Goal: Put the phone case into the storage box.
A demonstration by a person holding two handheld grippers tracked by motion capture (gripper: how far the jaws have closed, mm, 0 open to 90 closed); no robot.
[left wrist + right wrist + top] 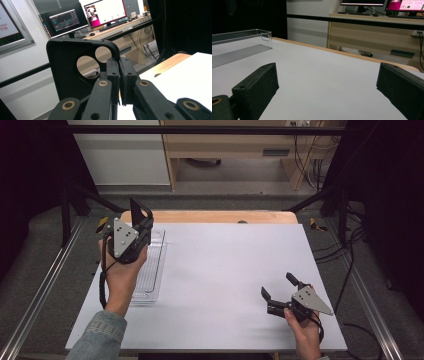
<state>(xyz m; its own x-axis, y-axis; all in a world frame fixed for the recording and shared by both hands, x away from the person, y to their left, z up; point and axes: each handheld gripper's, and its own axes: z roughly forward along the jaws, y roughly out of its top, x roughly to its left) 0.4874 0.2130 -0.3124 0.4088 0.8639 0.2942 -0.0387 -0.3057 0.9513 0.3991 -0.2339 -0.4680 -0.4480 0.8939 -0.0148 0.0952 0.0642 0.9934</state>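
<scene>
Your left gripper (141, 217) is raised above the bench's (225, 270) left edge, toward the far left corner, with its jaws pressed together on a black phone case (72, 72). In the left gripper view the case stands upright, clamped by one edge, and its two round camera cutouts show the room behind. In the high view the case sticks up from the gripper as a thin dark corner. Directly beneath that hand, a clear plastic tray (155, 265) lies along the left edge of the white bench, its long side running from near to far. Your right gripper (281, 287) sits low near the bench's near right corner, close to the surface, with its jaws spread wide apart and nothing between them. In the right gripper view, those two black jaws frame bare white bench, and the clear tray's end wall with a small handle loop shows well away at the upper left.
</scene>
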